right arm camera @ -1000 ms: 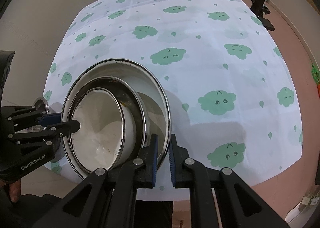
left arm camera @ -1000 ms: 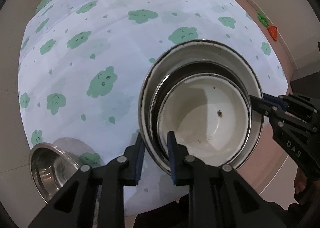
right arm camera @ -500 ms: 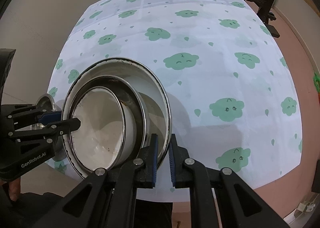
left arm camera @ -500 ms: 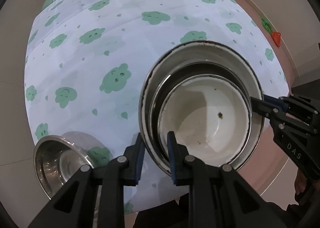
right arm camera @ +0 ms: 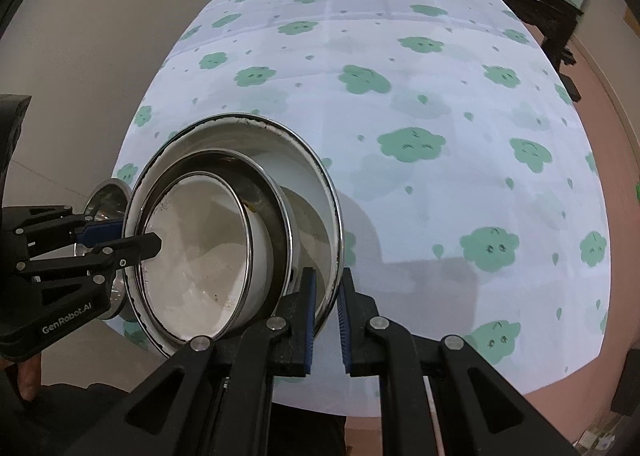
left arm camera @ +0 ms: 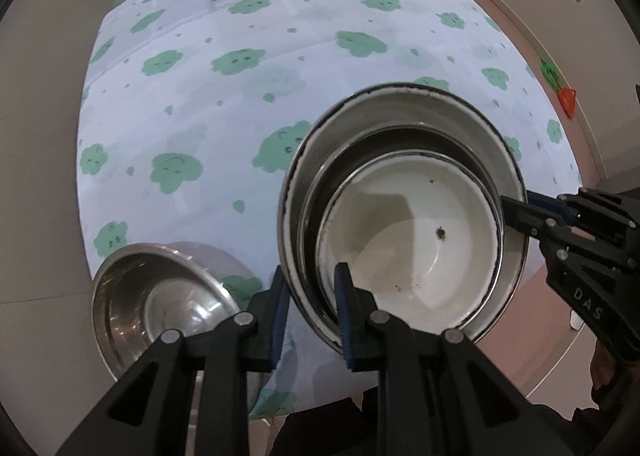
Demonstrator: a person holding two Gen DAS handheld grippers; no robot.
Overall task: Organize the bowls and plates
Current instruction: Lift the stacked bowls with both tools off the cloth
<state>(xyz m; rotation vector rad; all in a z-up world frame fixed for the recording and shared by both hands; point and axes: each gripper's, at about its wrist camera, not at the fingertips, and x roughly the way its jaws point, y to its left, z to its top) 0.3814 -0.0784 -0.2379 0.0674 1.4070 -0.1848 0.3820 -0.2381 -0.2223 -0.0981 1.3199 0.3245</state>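
Steel and enamel nested together: a stack of bowls held in the air over the table, near its front edge. Outermost is a large white enamel bowl with a dark chipped rim, inside it a steel bowl, inside that a small white bowl with a few dark specks on its bottom. Left gripper pointing down, blue-padded fingers clamped over the stack's rim at 7 o'clock in the left wrist view, one finger outside the big bowl, the other inside among the nested rims; which inner rim it touches, hard to tell. Right gripper pinched on the big bowl's wall only, at about 5 o'clock of the stack in its own view, jaws nearly together with just the thin wall between. Each gripper shows in the other's camera: right gripper at 3 o'clock of the stack in the left view, left gripper at 9 o'clock in the right view. Stack tilted in the right view, openings facing left toward the left gripper. Separate steel bowl sits upright on the table at 8 o'clock from the stack, at the front left edge, apart from it. Tablecloth white with green cloud faces. Part of a hand visible under the left gripper body.
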